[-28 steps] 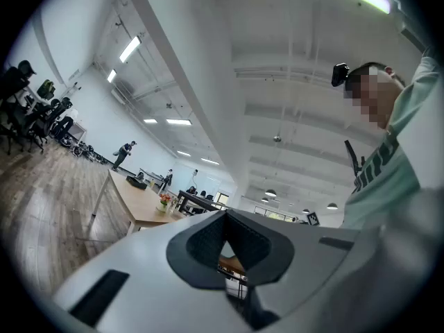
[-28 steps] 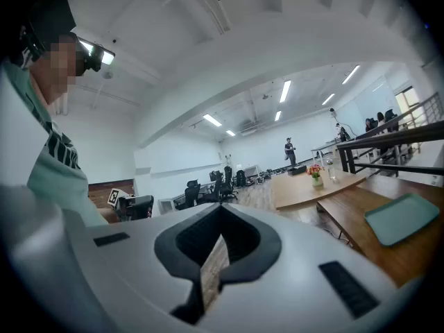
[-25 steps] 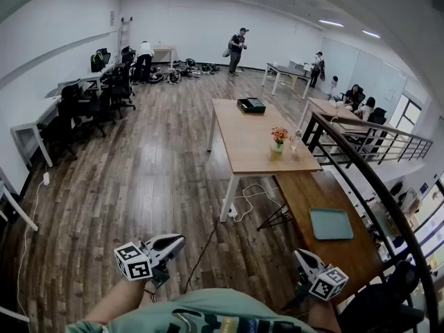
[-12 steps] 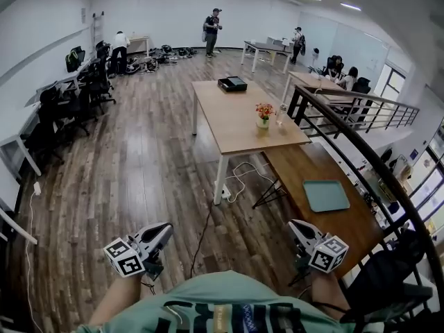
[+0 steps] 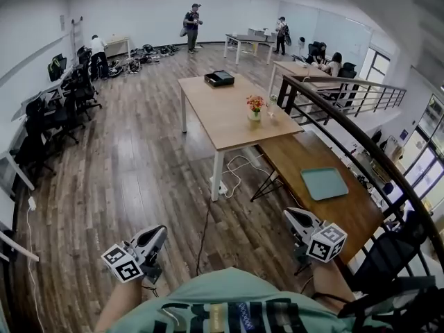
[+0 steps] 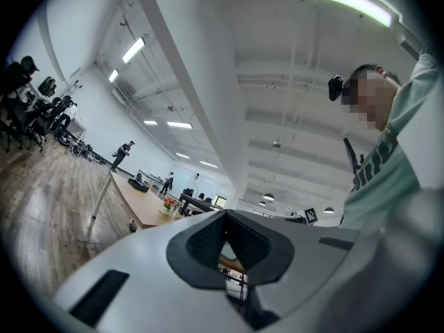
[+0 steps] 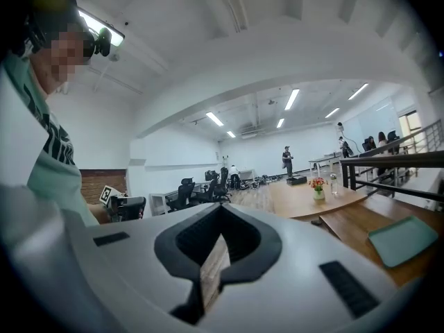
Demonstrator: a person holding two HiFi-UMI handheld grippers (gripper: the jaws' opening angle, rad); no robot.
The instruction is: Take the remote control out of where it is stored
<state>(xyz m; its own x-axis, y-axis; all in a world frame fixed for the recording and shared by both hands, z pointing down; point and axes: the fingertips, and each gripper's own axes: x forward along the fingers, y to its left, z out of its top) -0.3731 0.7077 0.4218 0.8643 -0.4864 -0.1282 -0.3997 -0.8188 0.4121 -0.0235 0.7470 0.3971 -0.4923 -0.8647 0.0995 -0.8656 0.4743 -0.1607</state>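
Note:
No remote control shows in any view. My left gripper (image 5: pixel 158 232) hangs low at the left, close to my body and above the wooden floor, its jaws shut with nothing between them. In its own view the left gripper (image 6: pixel 223 217) points out into the room, tips together. My right gripper (image 5: pixel 291 216) is low at the right, beside the near end of the dark wooden desk (image 5: pixel 288 159), and looks shut and empty too. The right gripper (image 7: pixel 220 210) faces the tables, with only a thin slit between its pads.
A long light table (image 5: pixel 223 116) carries a black box (image 5: pixel 219 78) and a flower vase (image 5: pixel 254 107). A teal tray (image 5: pixel 324 183) lies on the dark desk. A black railing (image 5: pixel 350 132) runs along the right. Cables (image 5: pixel 234 175) trail on the floor. Office chairs (image 5: pixel 41 127) line the left; people (image 5: pixel 192 26) stand far back.
The head view has drawn closer to the tables, which now sit further left and lower. Both grippers stay low near my body, still shut and empty.

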